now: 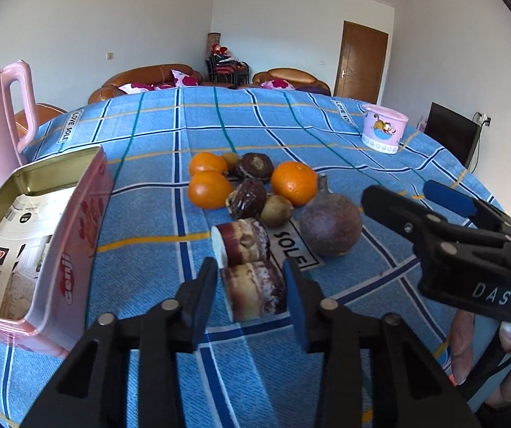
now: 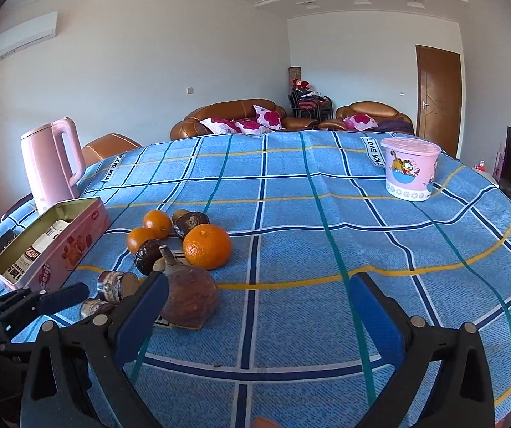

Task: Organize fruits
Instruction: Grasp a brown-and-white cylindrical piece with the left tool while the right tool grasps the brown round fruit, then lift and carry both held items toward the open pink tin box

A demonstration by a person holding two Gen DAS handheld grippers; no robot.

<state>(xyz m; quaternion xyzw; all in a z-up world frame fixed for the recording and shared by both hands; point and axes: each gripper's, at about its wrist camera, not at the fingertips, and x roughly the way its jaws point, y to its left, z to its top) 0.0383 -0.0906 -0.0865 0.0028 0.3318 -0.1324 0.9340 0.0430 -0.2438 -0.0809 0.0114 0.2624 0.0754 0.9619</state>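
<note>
Left gripper (image 1: 251,287) closed around the near cake roll (image 1: 255,290) at lower centre, pads at its sides; right gripper (image 2: 259,306) wide open, empty. Risk: squashing or slipping from soft crumb. Long axis lying across the frame, cut end facing left toward the pink tin (image 1: 59,249).

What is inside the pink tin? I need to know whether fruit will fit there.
The open pink tin holds printed packets that cover most of its floor in the left wrist view. No fruit shows inside. Its near wall hides the part closest to the fruit pile.
</note>
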